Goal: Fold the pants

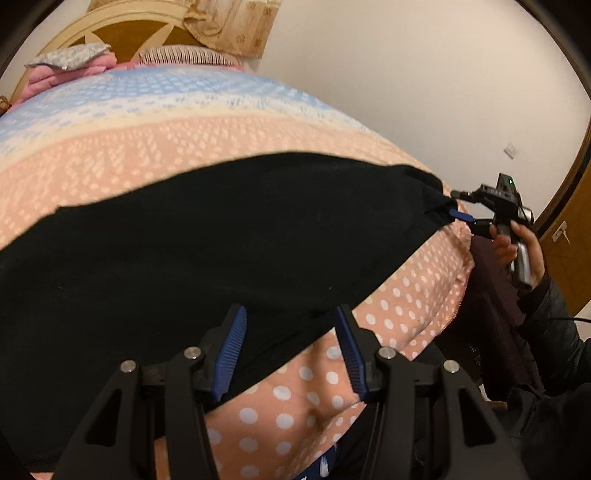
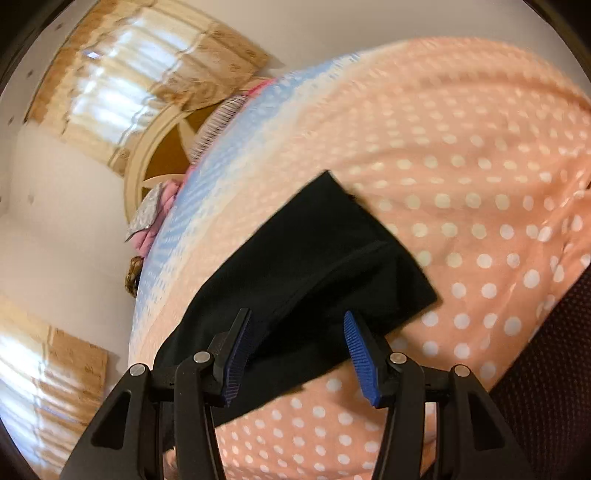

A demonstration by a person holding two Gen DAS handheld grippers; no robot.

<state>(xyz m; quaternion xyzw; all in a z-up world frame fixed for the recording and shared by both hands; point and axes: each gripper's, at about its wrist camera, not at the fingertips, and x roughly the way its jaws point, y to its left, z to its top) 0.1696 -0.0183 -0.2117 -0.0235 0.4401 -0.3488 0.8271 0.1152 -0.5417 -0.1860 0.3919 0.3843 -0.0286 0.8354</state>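
Black pants lie flat in a long band across the pink dotted bedspread. My left gripper is open just over their near edge; black cloth shows between its blue pads, which do not press on it. At the band's far right end a person's hand holds my right gripper, its tips at the cloth's corner. In the right wrist view the same pants show as a narrow folded end, and the right gripper hangs open over it, pads apart and clear of the fabric.
The bedspread turns blue toward the headboard, where a pink pillow and a striped one lie. A dark mesh object stands against the bed's right edge. Curtains and a wooden door border the room.
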